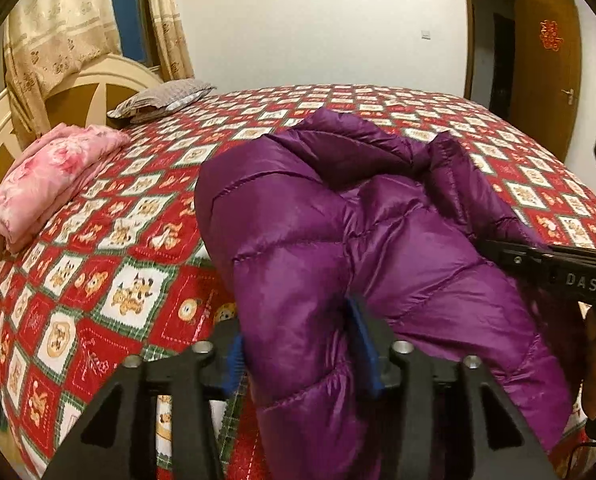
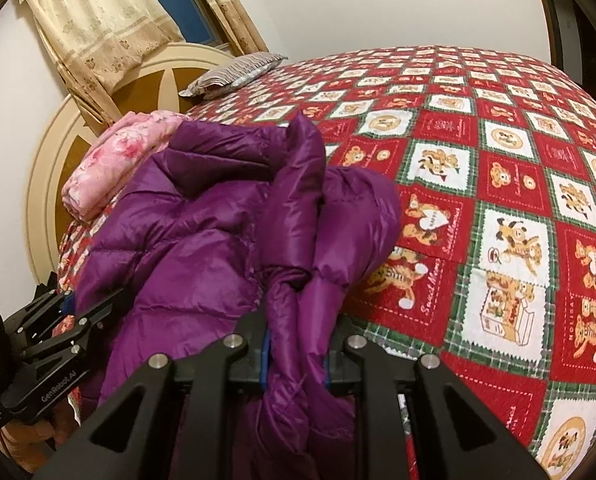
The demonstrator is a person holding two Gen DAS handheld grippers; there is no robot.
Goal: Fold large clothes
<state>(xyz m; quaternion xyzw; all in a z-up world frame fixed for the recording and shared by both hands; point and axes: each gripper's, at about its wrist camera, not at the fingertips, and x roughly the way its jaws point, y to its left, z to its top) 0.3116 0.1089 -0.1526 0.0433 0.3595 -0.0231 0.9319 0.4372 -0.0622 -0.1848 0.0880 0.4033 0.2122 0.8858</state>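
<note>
The bed [image 1: 138,216] offered broad open room to the right and far side; its near edge lay just under the grippers. The jacket [image 1: 337,240] — puffy, light, slick-shelled, likely to slide and spring back — was bunched near that edge, held up at two spots. The left gripper [image 1: 298,356] was clamped on a thick quilted fold, the right gripper [image 2: 296,364] on a narrower gathered strip — seams judged the firmer holds.

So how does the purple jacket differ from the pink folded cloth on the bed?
The purple jacket is bunched and gripped by the left gripper and right gripper; the pink cloth lies neatly folded, untouched. The jacket is plain, shiny and quilted; the cloth is floral. Both are on the bed.
</note>
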